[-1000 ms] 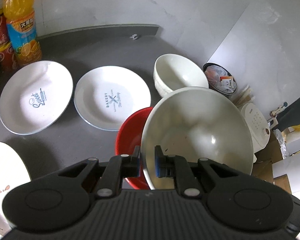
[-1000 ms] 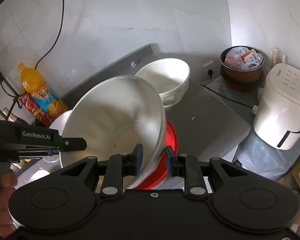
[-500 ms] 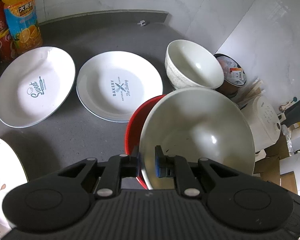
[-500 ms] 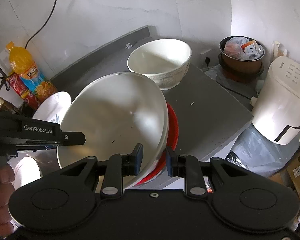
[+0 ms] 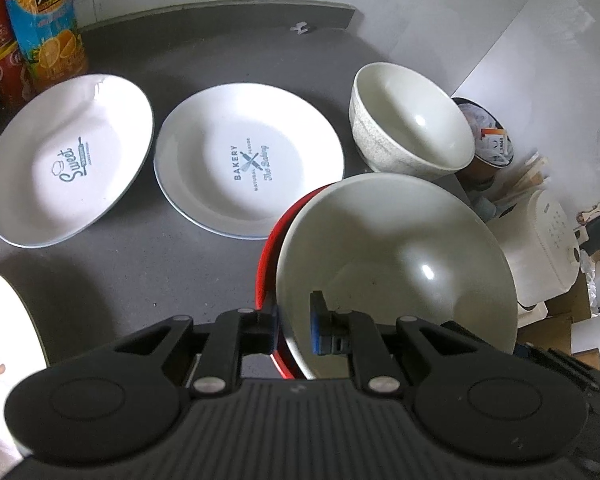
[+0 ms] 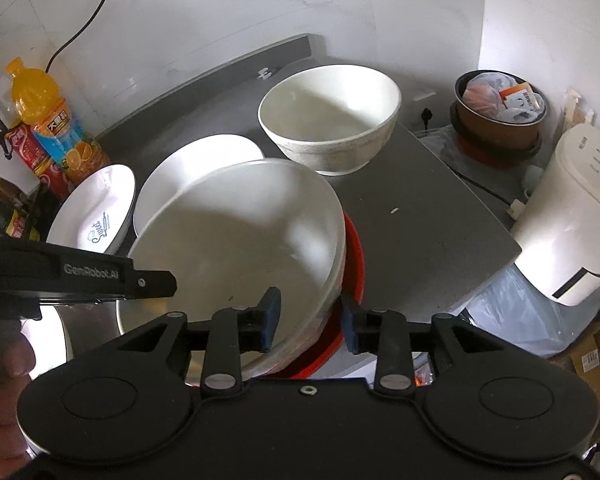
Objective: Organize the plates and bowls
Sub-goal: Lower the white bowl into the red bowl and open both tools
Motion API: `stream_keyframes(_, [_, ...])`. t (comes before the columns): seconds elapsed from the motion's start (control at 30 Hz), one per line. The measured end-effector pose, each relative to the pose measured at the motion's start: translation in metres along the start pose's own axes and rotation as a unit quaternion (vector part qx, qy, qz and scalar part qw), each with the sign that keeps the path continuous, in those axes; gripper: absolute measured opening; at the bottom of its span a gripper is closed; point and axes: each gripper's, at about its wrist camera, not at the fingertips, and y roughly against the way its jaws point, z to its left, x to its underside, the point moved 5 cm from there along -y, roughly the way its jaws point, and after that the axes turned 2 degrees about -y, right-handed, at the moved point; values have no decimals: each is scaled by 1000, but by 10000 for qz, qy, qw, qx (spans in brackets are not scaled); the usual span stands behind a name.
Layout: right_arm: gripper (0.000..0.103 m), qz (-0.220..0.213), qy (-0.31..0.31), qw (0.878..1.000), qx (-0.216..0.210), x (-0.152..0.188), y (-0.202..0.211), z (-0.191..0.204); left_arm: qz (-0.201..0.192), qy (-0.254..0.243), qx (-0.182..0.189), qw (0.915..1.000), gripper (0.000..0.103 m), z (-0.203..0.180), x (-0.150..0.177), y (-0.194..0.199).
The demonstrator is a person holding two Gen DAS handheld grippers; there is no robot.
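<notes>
Left wrist view: over the last sec the big white bowl [image 5: 396, 264] came down w/ less tilt, now nested in the red bowl [image 5: 269, 264] near the bench [image 5: 148, 264] front edge. Left claw [image 5: 294, 326] stayed pinched on the stacked rims, one pad inside the white bowl, one outside the red. Right claw [image 6: 308, 318] had spread wider vs before, pads off the white bowl's rim, gripping nothing. Likely means the nesting step was about done; speckled bowl [image 6: 332, 120] and the two printed plates, Bakery plate [image 5: 248, 160] and Sweet plate [image 5: 68, 156], not yet stacked.
</notes>
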Motion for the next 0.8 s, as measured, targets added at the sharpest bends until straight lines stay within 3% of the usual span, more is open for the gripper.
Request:
stream_keyframes(0.17, [50,81,276,9995,-120,-5,-3,2,15,75,-155,9999,13,-3,0,-7])
stream_keyframes(0.27, [62,213,392,9989,-170,-10,-4,3,31,150,-233,9996,16,-3,-1,-9])
stream_keyframes(0.5, [72,109,759,9955,-548,-30,8,9,136,460,-416,9980,20,-4,-9,0])
stream_keyframes(0.6, [85,27,790,9953,-551,-39,12,7,14,523,-517,9973,38,-8,-13,10])
stream_keyframes(0.7, [88,-24,677,9957,-632,-44,16,0,-156,550,-676,9961,55,-12,-18,22])
stream_keyframes(0.8, [92,-16,612,9957,-700,-47,16,-6,-298,548,-711,9955,63,-17,-23,31])
